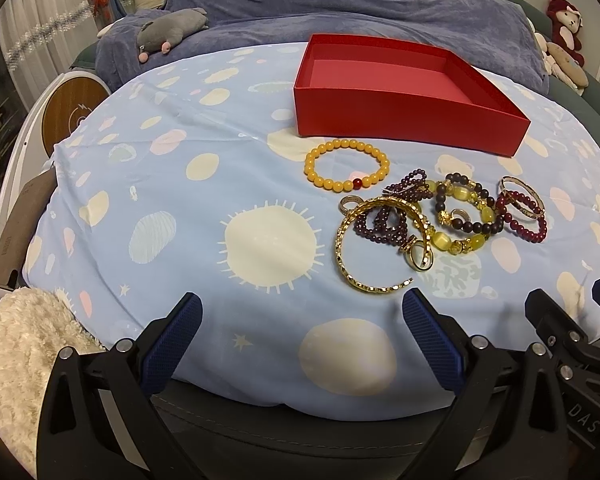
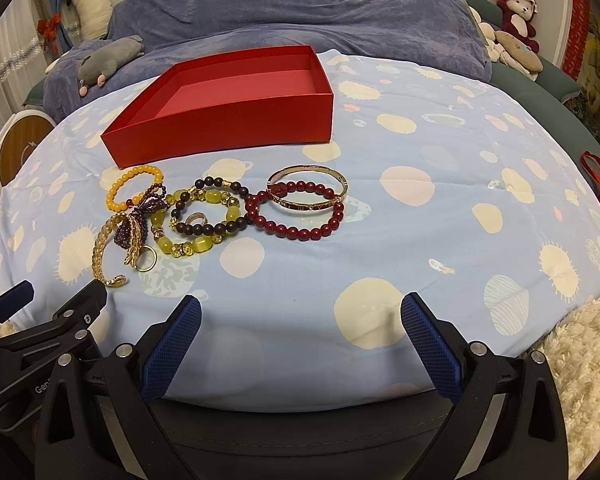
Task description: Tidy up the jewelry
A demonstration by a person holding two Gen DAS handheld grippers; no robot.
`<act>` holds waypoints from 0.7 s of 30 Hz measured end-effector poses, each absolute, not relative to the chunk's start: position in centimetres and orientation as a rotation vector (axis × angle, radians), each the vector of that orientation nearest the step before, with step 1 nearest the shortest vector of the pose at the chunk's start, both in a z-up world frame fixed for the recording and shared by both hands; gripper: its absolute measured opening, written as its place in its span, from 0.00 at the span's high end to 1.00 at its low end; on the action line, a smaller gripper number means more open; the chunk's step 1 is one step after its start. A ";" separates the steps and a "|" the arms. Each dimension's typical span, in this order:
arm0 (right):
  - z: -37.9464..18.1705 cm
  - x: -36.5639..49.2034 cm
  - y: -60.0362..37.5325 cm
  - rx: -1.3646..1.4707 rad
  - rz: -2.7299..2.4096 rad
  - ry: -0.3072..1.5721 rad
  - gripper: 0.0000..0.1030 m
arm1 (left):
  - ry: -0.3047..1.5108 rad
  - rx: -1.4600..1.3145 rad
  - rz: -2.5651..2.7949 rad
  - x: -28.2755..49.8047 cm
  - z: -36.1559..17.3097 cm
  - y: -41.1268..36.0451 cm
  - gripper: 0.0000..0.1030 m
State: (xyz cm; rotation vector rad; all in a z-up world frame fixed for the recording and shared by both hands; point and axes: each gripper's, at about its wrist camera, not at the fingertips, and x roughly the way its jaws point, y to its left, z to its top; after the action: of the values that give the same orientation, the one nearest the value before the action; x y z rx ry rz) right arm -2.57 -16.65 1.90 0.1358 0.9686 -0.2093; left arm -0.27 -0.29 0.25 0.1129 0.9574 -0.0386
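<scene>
Waiting at the near edge of the bed, both tools stood ready: the left gripper [image 1: 302, 314] and the right gripper [image 2: 300, 314] were spread wide, blue pads apart, nothing held between them. No piece had gone into the red box [image 1: 410, 120], whose floor showed bare; I judged the task at its very start.

Jewelry lay in a loose cluster on the sheet just in front of the box's near wall. The yellow bead bracelet [image 1: 347, 168] sat alone, closest to the box. The dark red bead bracelet [image 2: 296, 212] overlapped a rose-gold bangle [image 2: 307, 190] toward the right side of the bed. Between them, a purple bead strand [image 1: 388, 216] tangled with a gold cuff [image 1: 364, 248], a gold ring [image 1: 420, 256] and a yellow-green stone bracelet [image 1: 460, 216].

Next move, in my judgement: take a free piece first, pinching one side of its loop; the tangle would need separating and might drag its neighbours.

Surface: light-blue sheet [image 1: 180, 208] with pale blotches, soft, slightly wrinkled. Beyond it a purple blanket [image 1: 360, 4], a grey plush toy [image 1: 168, 28], a red plush toy [image 2: 518, 10], and a cream fleece [image 2: 584, 360] at the near corner.
</scene>
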 end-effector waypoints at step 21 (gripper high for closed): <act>2.1 -2.6 -16.4 0.126 -0.206 0.967 0.06 | 0.975 0.108 -0.040 -0.1 0.1 -0.2 0.07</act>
State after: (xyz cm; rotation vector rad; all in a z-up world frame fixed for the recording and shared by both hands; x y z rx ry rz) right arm -2.61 -16.41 2.11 0.1262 0.9671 -0.2058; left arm -0.13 -0.16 0.07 0.1079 0.9749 -0.0400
